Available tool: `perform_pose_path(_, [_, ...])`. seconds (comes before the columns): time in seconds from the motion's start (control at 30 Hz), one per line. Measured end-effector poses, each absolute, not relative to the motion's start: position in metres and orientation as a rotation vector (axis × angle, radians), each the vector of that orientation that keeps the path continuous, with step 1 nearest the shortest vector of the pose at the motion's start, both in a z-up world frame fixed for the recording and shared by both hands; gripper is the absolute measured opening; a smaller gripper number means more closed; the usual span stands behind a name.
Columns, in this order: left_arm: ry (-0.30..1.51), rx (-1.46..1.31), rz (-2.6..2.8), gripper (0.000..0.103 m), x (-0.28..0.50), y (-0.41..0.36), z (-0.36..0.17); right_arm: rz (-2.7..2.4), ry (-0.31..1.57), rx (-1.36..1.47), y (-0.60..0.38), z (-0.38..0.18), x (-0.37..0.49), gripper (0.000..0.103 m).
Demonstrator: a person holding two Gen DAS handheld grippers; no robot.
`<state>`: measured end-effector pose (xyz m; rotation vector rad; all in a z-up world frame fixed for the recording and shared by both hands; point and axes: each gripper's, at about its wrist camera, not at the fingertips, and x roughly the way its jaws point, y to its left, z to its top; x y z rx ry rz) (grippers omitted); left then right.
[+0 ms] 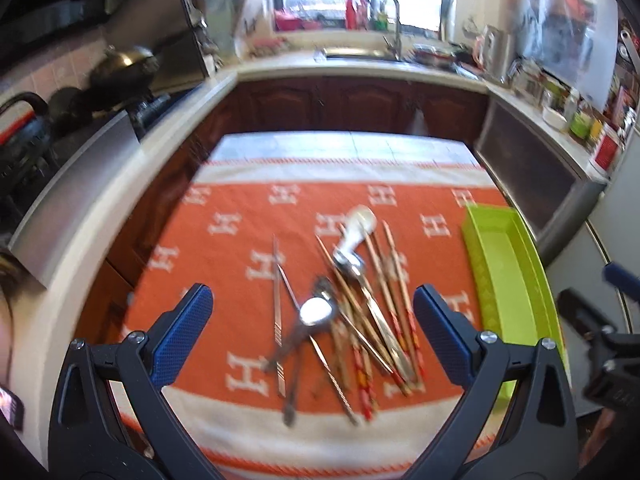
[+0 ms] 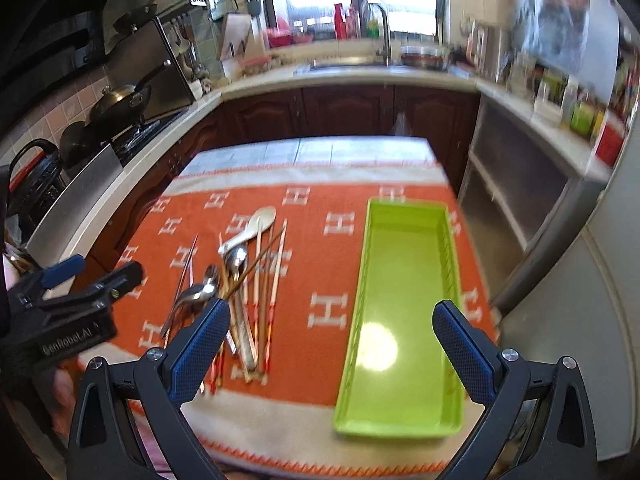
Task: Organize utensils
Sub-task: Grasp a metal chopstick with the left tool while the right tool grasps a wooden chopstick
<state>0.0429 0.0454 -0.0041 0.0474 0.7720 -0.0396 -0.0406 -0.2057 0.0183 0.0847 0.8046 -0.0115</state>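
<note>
We see a table with an orange cloth (image 1: 248,216) that has white H letters on it. Our left claw (image 1: 312,336) is wide open and holds nothing. It hangs over a messy pile (image 1: 352,304) of things to eat with, near the middle of the cloth. In the pile there is a white spoon (image 1: 356,228) at the far end, a shiny spoon (image 1: 316,312) closer to us, and many chopsticks (image 1: 392,292) lying crossed over each other. Two thin metal sticks (image 1: 277,292) lie just to the left of the pile.

Our right claw (image 2: 332,352) is wide open too, and empty. It hangs over the near part of the cloth, between the pile and a green tray (image 2: 404,428). The tray is long, sits on the right side of the cloth, and has nothing in it. The pile and the tray are apart, not touching.

The pictures are a bit blurry.
</note>
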Motion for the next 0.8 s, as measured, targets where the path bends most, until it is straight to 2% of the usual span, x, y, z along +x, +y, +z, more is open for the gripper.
perform_pose_path(0.33, [0.716, -0.017, -0.052, 0.1, 0.088, 0.106, 0.015, 0.045, 0.525, -0.154, -0.166, 0.072, -0.006, 0.103])
perform_pose_path(0.5, [0.837, -0.089, -0.091, 0.099, 0.119, 0.136, -0.013, 0.114, 0.635, -0.16, -0.142, 0.072, 0.038, 0.102])
perform_pose_path(0.53, [0.863, -0.106, -0.099, 0.097, 0.125, 0.141, -0.021, 0.126, 0.665, -0.147, -0.14, 0.069, 0.049, 0.099])
perform_pose_path(0.6, [0.913, -0.128, -0.103, 0.087, 0.133, 0.148, -0.037, 0.135, 0.728, -0.151, -0.132, 0.056, 0.069, 0.079])
perform_pose_path(0.63, [0.947, -0.145, -0.105, 0.082, 0.139, 0.153, -0.048, 0.147, 0.782, -0.137, -0.13, 0.047, 0.082, 0.066])
perform_pose_path(0.67, [0.978, -0.162, -0.109, 0.077, 0.143, 0.157, -0.058, 0.157, 0.827, -0.106, -0.129, 0.032, 0.091, 0.058])
perform_pose_path(0.8, [1.074, -0.198, -0.099, 0.073, 0.159, 0.168, -0.098, 0.219, 1.017, 0.067, -0.13, -0.017, 0.128, 0.051])
